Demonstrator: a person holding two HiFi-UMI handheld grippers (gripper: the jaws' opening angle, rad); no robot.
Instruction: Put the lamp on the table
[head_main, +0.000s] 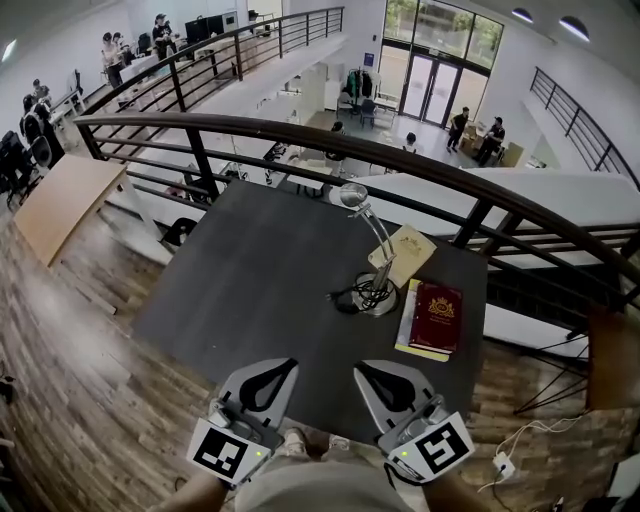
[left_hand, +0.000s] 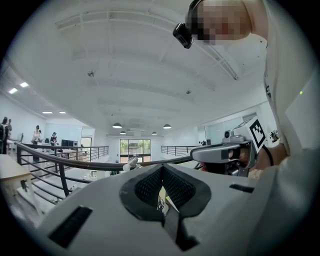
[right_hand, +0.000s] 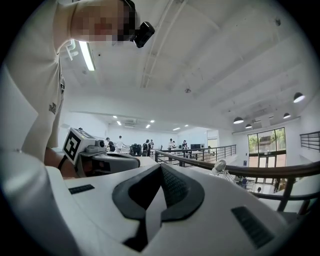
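Seen from the head view, the desk lamp (head_main: 382, 302) stands upright on the dark surface (head_main: 250, 270), its cord coiled at the base. A red book (head_main: 437, 315) lies just to its right and a tan book (head_main: 405, 250) behind it. The left gripper (head_main: 288, 364) and right gripper (head_main: 362, 367) hover at the near edge, well apart from the lamp. Each gripper view shows only the lamp's head above the railing (right_hand: 260, 171), but up close shows the jaws clenched together with nothing between them.
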